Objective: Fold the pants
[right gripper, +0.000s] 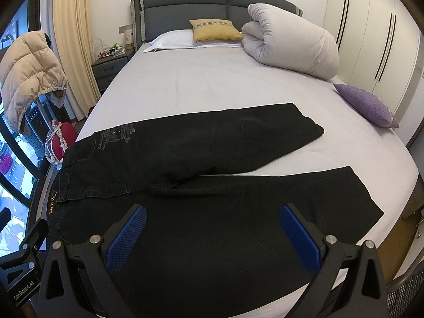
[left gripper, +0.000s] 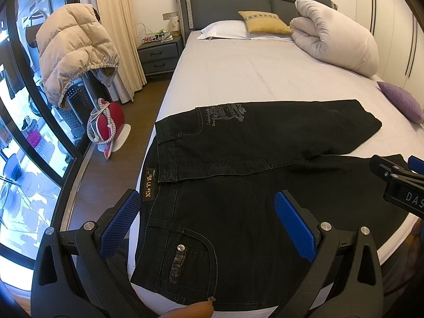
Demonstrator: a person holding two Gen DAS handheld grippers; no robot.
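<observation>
Black jeans (left gripper: 238, 180) lie spread flat on the foot of the bed, waistband to the left, both legs running right and splayed apart. They also show in the right wrist view (right gripper: 212, 185). My left gripper (left gripper: 209, 212) is open and empty, hovering over the waistband and front pocket. My right gripper (right gripper: 212, 228) is open and empty, hovering over the near leg below the crotch. The right gripper's side shows in the left wrist view (left gripper: 397, 177), over the near leg.
The bed (right gripper: 212, 84) has a lilac sheet, a rolled white duvet (right gripper: 291, 50), a yellow cushion (right gripper: 214, 29) and a purple cushion (right gripper: 368, 106). A nightstand (left gripper: 159, 53), a hanging puffer jacket (left gripper: 74, 50) and a red object (left gripper: 108, 122) stand at the left by the window.
</observation>
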